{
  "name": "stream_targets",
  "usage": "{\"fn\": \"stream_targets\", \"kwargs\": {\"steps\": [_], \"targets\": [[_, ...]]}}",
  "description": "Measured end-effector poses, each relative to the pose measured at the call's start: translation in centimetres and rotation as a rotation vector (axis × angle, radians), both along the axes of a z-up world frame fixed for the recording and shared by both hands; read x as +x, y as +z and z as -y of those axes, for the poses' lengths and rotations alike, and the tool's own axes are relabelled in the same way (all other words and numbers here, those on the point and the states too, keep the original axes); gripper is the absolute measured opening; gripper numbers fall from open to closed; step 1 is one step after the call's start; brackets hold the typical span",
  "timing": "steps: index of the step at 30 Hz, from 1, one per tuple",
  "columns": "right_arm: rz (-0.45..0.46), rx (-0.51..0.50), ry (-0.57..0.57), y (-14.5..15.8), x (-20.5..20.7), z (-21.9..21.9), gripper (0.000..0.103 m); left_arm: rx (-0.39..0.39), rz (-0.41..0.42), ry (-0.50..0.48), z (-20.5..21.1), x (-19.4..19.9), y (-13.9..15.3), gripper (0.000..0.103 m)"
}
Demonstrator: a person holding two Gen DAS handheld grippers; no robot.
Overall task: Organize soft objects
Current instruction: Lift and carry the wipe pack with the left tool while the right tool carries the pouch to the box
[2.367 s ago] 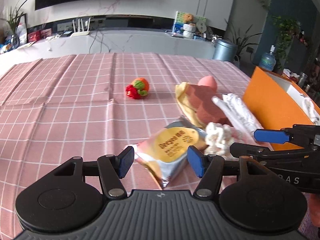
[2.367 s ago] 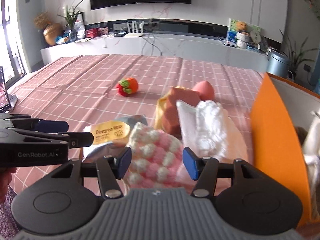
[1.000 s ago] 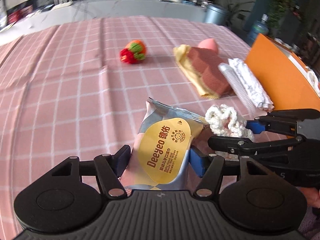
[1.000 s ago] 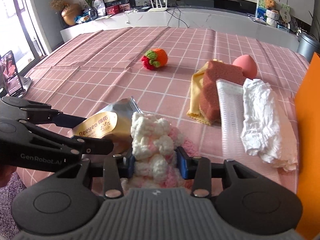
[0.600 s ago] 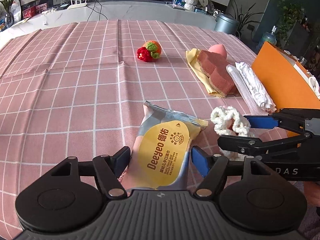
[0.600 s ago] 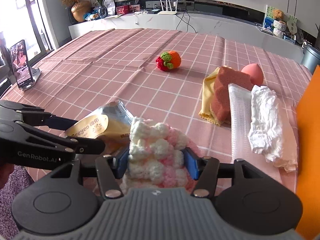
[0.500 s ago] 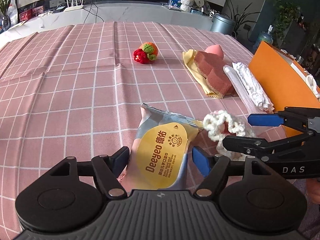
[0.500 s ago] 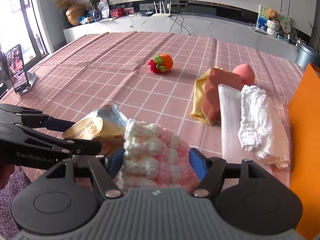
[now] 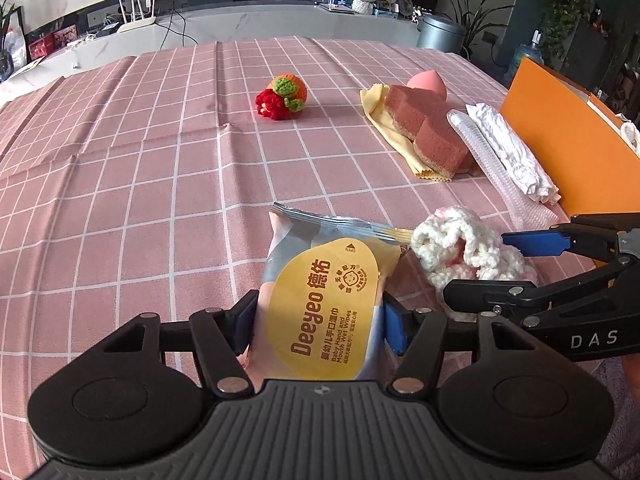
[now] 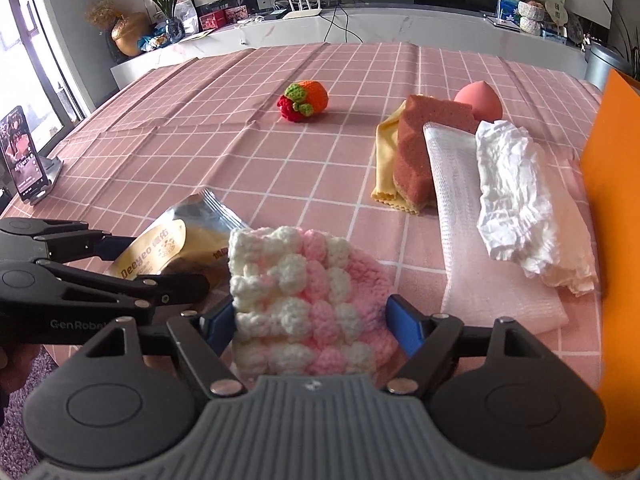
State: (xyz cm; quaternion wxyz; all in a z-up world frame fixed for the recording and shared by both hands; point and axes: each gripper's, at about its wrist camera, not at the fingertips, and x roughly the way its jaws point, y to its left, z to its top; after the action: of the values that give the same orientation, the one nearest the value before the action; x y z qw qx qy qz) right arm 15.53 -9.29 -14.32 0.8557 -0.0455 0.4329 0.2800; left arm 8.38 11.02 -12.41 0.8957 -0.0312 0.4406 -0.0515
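A yellow-labelled wet wipes pack (image 9: 324, 304) lies between the blue pads of my left gripper (image 9: 318, 320). Its jaws are closing and both pads touch the pack's sides. In the right wrist view the pack (image 10: 160, 248) sticks out of the left gripper (image 10: 160, 268) at the left. A pink-and-white crochet piece (image 10: 304, 280) rests on the pink checked tablecloth (image 10: 200, 152) between the pads of my right gripper (image 10: 310, 324), which is open and not squeezing it. In the left wrist view the crochet piece (image 9: 448, 240) lies in the right gripper (image 9: 478, 266), just right of the pack.
Further back sit a crochet fruit toy (image 9: 284, 96), a brown sponge (image 9: 424, 128) on a yellow cloth (image 9: 384, 120), a pink egg-shaped sponge (image 9: 426, 82), a white mesh cloth (image 10: 452, 200) and crumpled white tissue (image 10: 516, 184). An orange box (image 9: 560, 136) stands at right. A phone (image 10: 24, 156) stands at far left.
The right jaws opened and the squeezed crochet piece spread out flat between them. The left jaws widened, then closed in until they touch the wipes pack.
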Motion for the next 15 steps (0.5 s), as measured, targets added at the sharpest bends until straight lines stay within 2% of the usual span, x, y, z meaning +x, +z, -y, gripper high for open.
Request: {"fn": "stream_targets", "kwargs": {"steps": [2,8,15], "targets": [[0.018,-0.011,0.022,0.0,-0.3,-0.3,0.059,-0.002,0.001,0.005,0.0,0.0,0.0,0.068],[0.045,-0.033,0.053,0.1,-0.7,-0.7,0.038,-0.032,0.002,0.035,-0.1,-0.2,0.3,0.063],[0.091,-0.039,0.074,1.3,-1.5,-0.3,0.033,-0.055,0.018,0.052,0.7,-0.8,1.3,0.06]]}}
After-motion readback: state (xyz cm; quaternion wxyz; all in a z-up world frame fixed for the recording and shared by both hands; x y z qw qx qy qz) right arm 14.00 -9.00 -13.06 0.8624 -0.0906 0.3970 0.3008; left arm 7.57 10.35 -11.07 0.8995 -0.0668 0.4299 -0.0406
